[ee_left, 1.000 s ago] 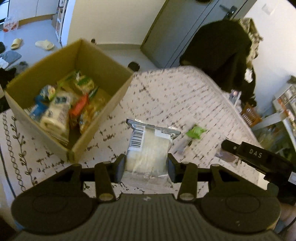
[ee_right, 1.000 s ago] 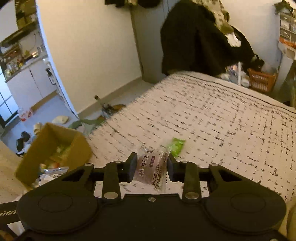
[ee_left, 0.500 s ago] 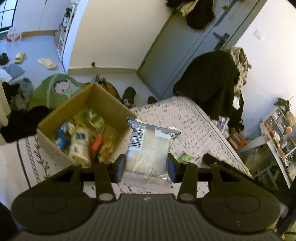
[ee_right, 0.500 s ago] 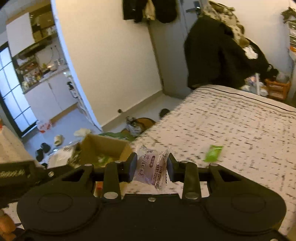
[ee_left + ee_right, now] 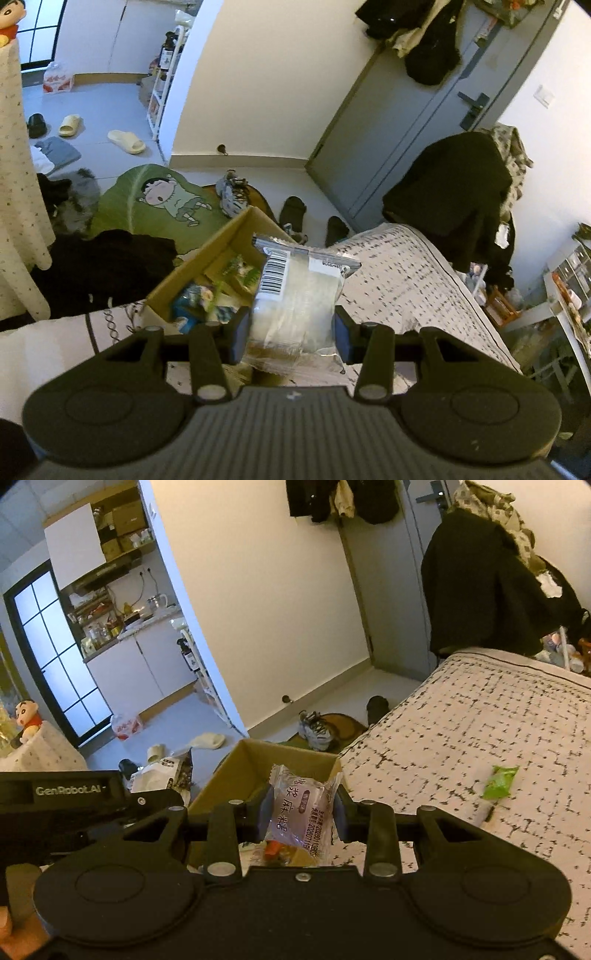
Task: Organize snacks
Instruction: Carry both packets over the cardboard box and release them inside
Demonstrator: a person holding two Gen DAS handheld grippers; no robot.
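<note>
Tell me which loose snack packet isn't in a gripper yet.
The green packet, lying on the bed. The clear packet is in the left gripper; the purple packet in the right gripper.

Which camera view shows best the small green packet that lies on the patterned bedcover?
The right wrist view shows it best: the small green packet lies in plain sight on the patterned bedcover, right of the brown cardboard box. In the left wrist view the packet cannot be seen.
</note>
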